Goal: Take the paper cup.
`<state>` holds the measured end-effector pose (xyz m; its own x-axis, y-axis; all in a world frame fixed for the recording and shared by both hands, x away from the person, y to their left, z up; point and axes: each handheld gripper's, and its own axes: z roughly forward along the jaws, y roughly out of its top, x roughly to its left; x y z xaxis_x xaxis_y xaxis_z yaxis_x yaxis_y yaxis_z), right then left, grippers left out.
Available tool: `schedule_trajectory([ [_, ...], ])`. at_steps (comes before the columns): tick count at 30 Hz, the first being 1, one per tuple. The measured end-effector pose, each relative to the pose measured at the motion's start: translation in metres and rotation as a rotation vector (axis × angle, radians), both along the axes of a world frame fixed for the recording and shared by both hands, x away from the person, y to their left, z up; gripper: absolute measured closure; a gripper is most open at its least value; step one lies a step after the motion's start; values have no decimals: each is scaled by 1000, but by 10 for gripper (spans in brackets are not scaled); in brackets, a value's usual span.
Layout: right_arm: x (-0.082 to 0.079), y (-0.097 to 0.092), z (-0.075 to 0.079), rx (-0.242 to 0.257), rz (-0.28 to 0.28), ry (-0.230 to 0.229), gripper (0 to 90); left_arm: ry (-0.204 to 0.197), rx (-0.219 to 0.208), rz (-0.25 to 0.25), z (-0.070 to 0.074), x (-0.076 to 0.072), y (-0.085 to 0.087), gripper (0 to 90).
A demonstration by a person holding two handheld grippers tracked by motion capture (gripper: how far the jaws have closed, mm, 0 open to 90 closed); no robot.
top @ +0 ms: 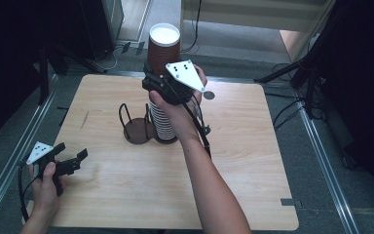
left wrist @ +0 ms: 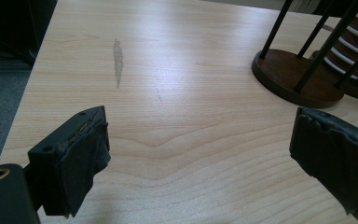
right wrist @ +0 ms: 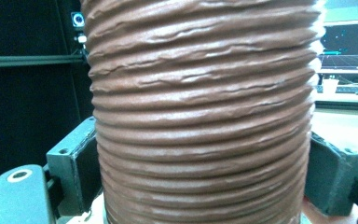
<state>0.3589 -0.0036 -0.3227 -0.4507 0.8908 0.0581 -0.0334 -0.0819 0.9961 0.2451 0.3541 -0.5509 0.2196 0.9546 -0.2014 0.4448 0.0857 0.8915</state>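
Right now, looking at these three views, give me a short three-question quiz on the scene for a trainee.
1. True or false: the right tool is closed on the brown ribbed paper cup.
2. Multiple choice: the left tool is (a) closed on a cup, (b) open above the bare table, (c) closed on the rack's wire.
3. Short answer: what stands in the right-hand ring of the wire cup rack?

Key:
1. True; its pads press both sides of the cup in the right gripper view.
2. b
3. The stack of nested cups; the left-hand ring holds none.
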Motion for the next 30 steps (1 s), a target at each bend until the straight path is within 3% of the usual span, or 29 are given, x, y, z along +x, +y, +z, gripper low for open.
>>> schedule_trajectory([
  [14,-8,-35,16,33,-64,-27,139,4,1,6,0,0,0,53],
  [23,-11,-59,12,27,-106,-29,138,2,-7,14,0,0,1,53],
  [30,-15,-79,7,18,-133,-26,138,-10,9,15,0,-1,-1,54],
])
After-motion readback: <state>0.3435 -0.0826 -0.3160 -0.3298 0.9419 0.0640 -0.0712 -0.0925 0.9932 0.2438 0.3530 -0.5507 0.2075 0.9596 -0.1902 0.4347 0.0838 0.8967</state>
